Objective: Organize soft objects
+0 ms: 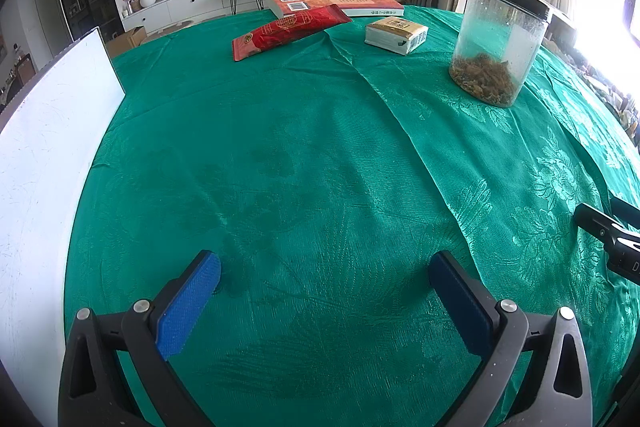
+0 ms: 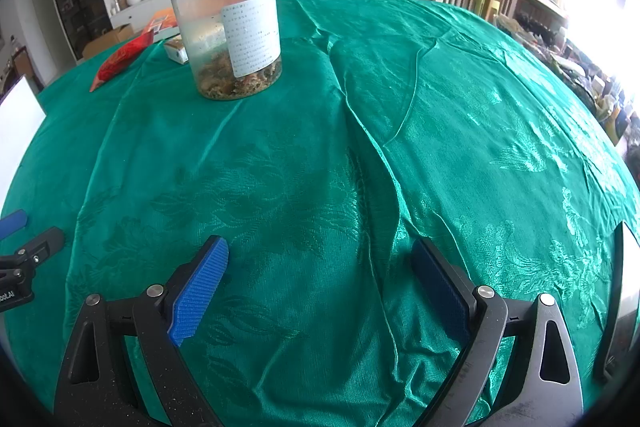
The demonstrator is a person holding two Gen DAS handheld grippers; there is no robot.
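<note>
**Both claws empty, soft packs still ahead**

Your left claw [image 1: 324, 279] hovers wide apart over the green tablecloth [image 1: 304, 155], holding nothing; your right claw [image 2: 320, 267] is equally wide and empty. The soft things lie well ahead of the left claw: a red foil pouch [image 1: 286, 31], flat and crinkled, and just right of it a pale paper-wrapped pack [image 1: 396, 35], squat and blocky. Behind them rests an orange book [image 1: 336, 1]. The plastic jar [image 2: 226, 27] stands ahead and left of your right claw, holding dried bits at its bottom. Reach forward with the left claw, approach the pouch low, and pinch its edge gently so it doesn't slide on the slick cloth.
</note>
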